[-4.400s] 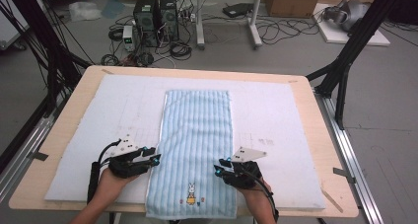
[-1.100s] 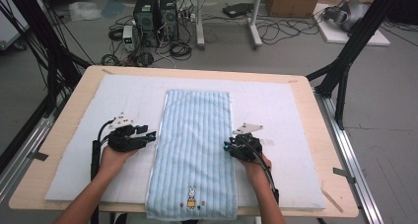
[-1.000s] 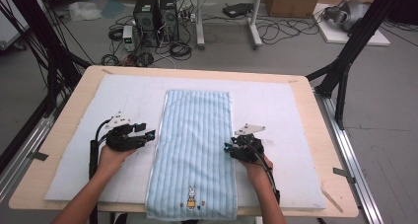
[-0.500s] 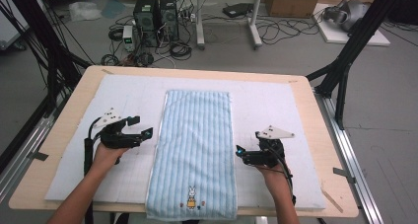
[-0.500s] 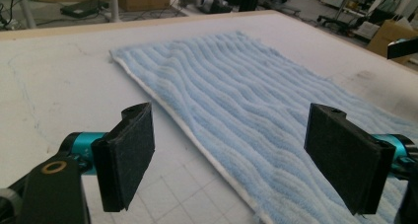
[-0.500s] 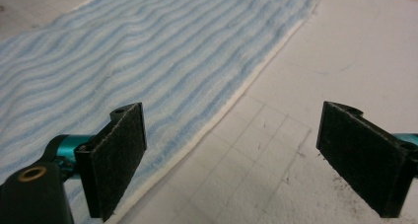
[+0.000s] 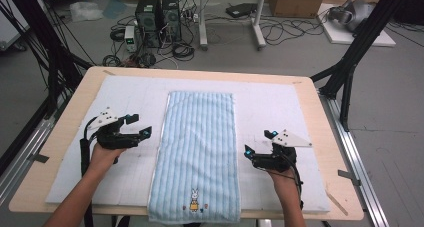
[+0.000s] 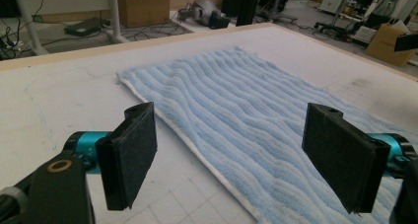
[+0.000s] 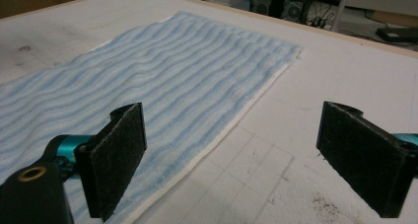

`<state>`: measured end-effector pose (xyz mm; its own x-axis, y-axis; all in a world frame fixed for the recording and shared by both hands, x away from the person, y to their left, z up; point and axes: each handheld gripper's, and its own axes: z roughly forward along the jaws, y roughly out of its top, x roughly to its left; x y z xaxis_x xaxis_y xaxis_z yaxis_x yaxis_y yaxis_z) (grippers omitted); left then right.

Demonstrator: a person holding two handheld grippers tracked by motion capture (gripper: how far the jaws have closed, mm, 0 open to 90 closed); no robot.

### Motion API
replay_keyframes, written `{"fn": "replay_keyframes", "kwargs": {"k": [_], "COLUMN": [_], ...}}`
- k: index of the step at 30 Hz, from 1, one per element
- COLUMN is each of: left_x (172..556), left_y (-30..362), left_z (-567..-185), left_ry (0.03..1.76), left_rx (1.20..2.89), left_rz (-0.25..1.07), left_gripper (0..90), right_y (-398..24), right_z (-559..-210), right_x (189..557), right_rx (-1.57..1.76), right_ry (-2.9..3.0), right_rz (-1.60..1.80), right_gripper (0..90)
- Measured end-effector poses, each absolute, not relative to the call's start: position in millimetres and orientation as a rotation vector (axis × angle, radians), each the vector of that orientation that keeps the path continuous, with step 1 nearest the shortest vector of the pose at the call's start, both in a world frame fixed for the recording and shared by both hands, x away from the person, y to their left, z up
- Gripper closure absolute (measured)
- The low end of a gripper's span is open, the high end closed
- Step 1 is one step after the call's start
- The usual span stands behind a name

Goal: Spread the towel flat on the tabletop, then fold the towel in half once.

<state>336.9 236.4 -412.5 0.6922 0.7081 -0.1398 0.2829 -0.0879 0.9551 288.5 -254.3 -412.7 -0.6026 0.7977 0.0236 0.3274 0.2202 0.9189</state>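
We see the wooden surface (image 7: 60, 152) carrying a white mat (image 7: 280, 102), with the blue striped towel (image 7: 197, 152) flat down its middle, near end hanging just over the front edge. High view gives us the rabbit motif (image 7: 193, 200) on that end; gripper views give us the pile ridges and white hem instead. Left gripper (image 7: 141, 132) sits just off the towel's left edge, right gripper (image 7: 248, 152) just off the right edge. Both sets of jaws just opened, wide apart, nothing between the pads (image 8: 129, 155).
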Motion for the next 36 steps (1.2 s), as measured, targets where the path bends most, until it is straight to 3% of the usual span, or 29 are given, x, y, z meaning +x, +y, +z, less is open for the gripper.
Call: {"fn": "replay_keyframes", "kwargs": {"k": [22, 25, 36], "left_x": [341.1, 341.7, 361.5], "left_y": [238.2, 237.6, 231.4], "left_z": [-415.5, -414.9, -404.1], "left_ry": [0.875, 0.917, 0.954], "left_rx": [1.684, 1.654, 1.659], "left_rz": [0.420, 0.408, 0.403], "left_gripper": [23.5, 18.8, 18.6], "right_y": [-258.2, -257.3, -270.8], "right_z": [-419.0, -420.3, -418.8], "right_x": [296.3, 297.9, 295.7], "right_rx": [1.107, 1.103, 1.153], "right_ry": [2.059, 2.072, 2.033], "right_rz": [1.339, 1.325, 1.363], "right_gripper": [11.0, 11.0, 11.0]}}
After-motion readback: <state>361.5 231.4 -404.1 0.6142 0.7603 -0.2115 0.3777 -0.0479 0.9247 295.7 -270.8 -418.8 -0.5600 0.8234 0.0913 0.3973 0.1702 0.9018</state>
